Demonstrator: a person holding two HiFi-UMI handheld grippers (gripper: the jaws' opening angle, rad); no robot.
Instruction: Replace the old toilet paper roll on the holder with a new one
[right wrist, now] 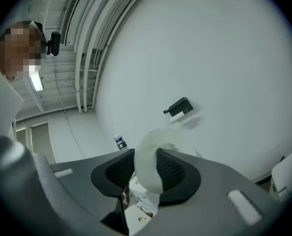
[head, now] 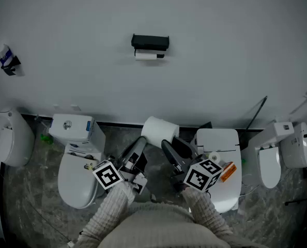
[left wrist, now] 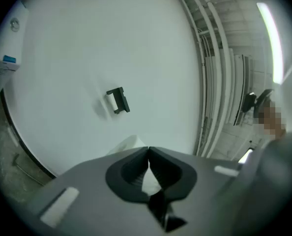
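New roll (head: 160, 130) is clamped at its wall by R gripper (head: 172, 145) and held up in front of wall, well below holder (head: 150, 41) w/ old roll (head: 148, 56). L gripper (head: 141, 140) is shut, just beside new roll.

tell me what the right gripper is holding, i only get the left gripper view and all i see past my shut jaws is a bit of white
Observer: The right gripper is clamped on the wall of the new roll; that is your white.
Operator: ok is the holder empty yet
Observer: No. The head view shows the old roll, slim, under the black holder.
Operator: where's my left gripper against the new roll
Observer: The left gripper has its tips at the roll's lower left edge; touching or not, I cannot tell.
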